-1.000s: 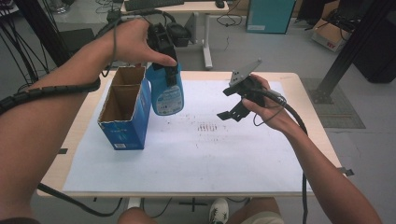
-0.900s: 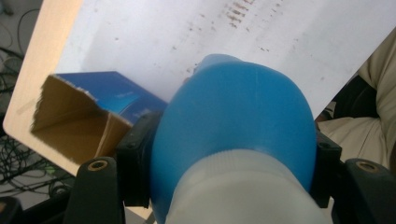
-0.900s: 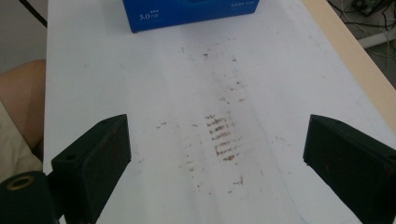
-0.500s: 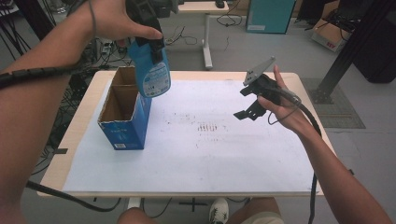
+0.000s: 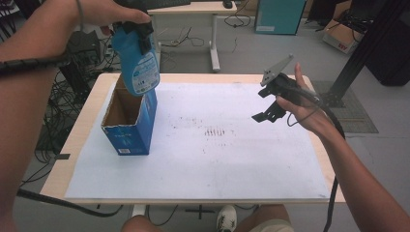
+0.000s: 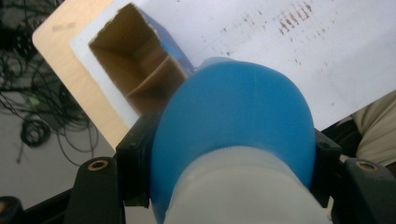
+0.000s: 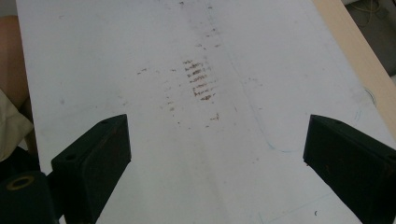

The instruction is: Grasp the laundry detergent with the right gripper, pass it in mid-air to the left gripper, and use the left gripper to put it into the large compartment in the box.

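A blue bottle [image 5: 138,58] hangs in the air above the far left of the tabletop [image 5: 77,140], clamped in the left gripper [image 5: 138,30], whose jaws press on either side of its upper body. The left gripper view looks down past the bottle's rounded blue shoulder [image 6: 233,116] into the box [image 5: 126,126] directly beneath it.

The box, an open-topped blue carton, stands upright at the left of the white sheet [image 5: 217,159] that covers the tabletop. Its brown inside shows a cardboard divider splitting it into compartments [image 6: 135,70]; those that can be seen hold nothing. The bottle's base is just above the far rim of the box, clear of the opening, so the bottle is out of the carton and not set down anywhere.

By the look of it, the work is at its midpoint: the bottle is gripped and aloft, and what remains is to carry it to its place and release it. Whether that place is the box or the open sheet cannot be told from here.

The right gripper [image 5: 269,107] is held over the right side of the tabletop, jaws spread wide with nothing between them. Its own view looks down on bare white sheet with a patch of brown smudges [image 7: 200,79] near the middle.
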`<state>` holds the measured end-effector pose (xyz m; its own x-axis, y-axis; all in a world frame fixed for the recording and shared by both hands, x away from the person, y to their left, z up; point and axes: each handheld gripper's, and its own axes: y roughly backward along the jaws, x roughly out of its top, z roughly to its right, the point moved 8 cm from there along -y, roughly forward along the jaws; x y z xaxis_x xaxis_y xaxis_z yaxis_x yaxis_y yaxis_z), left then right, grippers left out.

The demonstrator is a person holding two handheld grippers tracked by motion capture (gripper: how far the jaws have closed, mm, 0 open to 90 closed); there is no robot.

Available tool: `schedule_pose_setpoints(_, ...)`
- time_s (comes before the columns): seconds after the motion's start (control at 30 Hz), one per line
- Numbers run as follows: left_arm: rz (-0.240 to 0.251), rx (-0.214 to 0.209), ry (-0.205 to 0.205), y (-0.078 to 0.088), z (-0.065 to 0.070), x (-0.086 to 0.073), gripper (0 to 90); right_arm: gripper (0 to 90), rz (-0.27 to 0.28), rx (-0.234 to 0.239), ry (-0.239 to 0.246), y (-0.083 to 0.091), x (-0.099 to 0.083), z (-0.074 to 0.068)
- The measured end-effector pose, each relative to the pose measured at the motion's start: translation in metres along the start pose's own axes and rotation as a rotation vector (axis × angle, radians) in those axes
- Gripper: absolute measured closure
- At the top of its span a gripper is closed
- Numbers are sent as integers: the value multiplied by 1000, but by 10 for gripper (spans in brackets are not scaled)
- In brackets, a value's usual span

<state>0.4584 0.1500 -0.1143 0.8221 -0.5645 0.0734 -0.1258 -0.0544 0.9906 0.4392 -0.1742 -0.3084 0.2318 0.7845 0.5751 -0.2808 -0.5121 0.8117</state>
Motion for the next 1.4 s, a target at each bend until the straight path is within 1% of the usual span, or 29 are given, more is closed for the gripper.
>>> schedule_pose_setpoints(0.03, 4, -3, 22, 0, -4, -1, 361, 73, -5, -4, -8, 2, -2, 1)
schedule_pose_setpoints(0.07, 9, -5, 40, 0, -5, -1, 361, 73, -2, -5, 1, 2, -2, 3)
schedule_pose_setpoints(0.1, 9, -5, 40, 0, -5, -1, 361, 73, -2, -5, 1, 2, -2, 3)
schedule_pose_setpoints(0.13, 13, -4, 52, 0, -7, -1, 361, 73, -1, -7, -15, 3, -3, 3)
schedule_pose_setpoints(0.2, 13, -6, 73, -1, -11, -1, 361, 73, -6, -7, -8, 4, -4, 4)
schedule_pose_setpoints(0.23, 13, -10, 110, -3, -15, -2, 361, 74, -6, -9, -6, 5, -4, 4)
schedule_pose_setpoints(0.27, 13, -10, 110, -3, -15, -2, 361, 74, -6, -9, -6, 5, -4, 4)
schedule_pose_setpoints(0.3, 15, -10, 146, -5, -18, -2, 361, 74, -9, -14, -13, 6, -5, 5)
schedule_pose_setpoints(0.37, 18, -5, 153, -6, -21, -1, 361, 73, -8, -14, -3, 7, -5, 6)
schedule_pose_setpoints(0.4, 18, 6, 177, -9, -26, -1, 361, 73, -6, -16, -7, 8, -6, 7)
schedule_pose_setpoints(0.43, 18, 6, 177, -9, -26, -1, 361, 73, -6, -16, -7, 8, -6, 7)
schedule_pose_setpoints(0.47, 16, 6, 192, -10, -28, -2, 361, 73, -5, -18, -15, 9, -6, 7)
schedule_pose_setpoints(0.5, 21, -1, 223, -12, -28, -2, 361, 73, -3, -18, -12, 9, -8, 8)
schedule_pose_setpoints(0.57, 19, -5, 258, -16, -35, -4, 361, 73, -12, -15, -10, 10, -9, 9)
schedule_pose_setpoints(0.63, 19, -8, 268, -17, -36, -4, 361, 73, -9, -18, -14, 9, -11, 10)
schedule_pose_setpoints(0.7, 12, -11, 294, -19, -40, -6, 361, 73, -10, -19, -18, 9, -11, 10)
schedule_pose_setpoints(0.73, 7, -9, 316, -21, -43, -7, 361, 73, -9, -20, -25, 9, -12, 11)
schedule_pose_setpoints(0.8, 5, -2, 339, -23, -46, -9, 361, 73, -9, -25, -14, 10, -12, 12)
schedule_pose_setpoints(0.83, 5, -2, 339, -23, -46, -9, 361, 73, -9, -25, -14, 10, -12, 12)
schedule_pose_setpoints(0.87, 5, 0, 366, -24, -50, -11, 361, 73, -8, -27, -12, 10, -12, 13)
schedule_pose_setpoints(0.9, 5, 0, 366, -24, -50, -11, 361, 73, -6, -29, -16, 10, -12, 13)
schedule_pose_setpoints(0.93, 10, -4, 401, -25, -53, -12, 361, 73, -8, -30, -12, 11, -13, 14)
schedule_pose_setpoints(1.03, 12, 0, 451, -26, -59, -16, 361, 73, -7, -30, -11, 11, -14, 14)
schedule_pose_setpoints(1.07, 12, 0, 451, -26, -59, -16, 361, 73, -7, -30, -11, 11, -14, 14)
schedule_pose_setpoints(1.17, 6, 10, 490, -27, -63, -19, 361, 73, -6, -32, -14, 11, -16, 15)
schedule_pose_setpoints(1.23, 4, 15, 527, -29, -66, -22, 361, 72, -4, -32, -16, 11, -17, 16)
schedule_pose_setpoints(1.3, 3, 15, 533, -29, -67, -22, 361, 72, -3, -30, -16, 10, -17, 16)
schedule_pose_setpoints(1.37, 6, 2, 564, -30, -68, -23, 361, 72, -2, -29, -16, 10, -17, 16)
schedule_pose_setpoints(1.4, 4, 1, 562, -31, -69, -24, 361, 72, -6, -31, -14, 10, -17, 16)
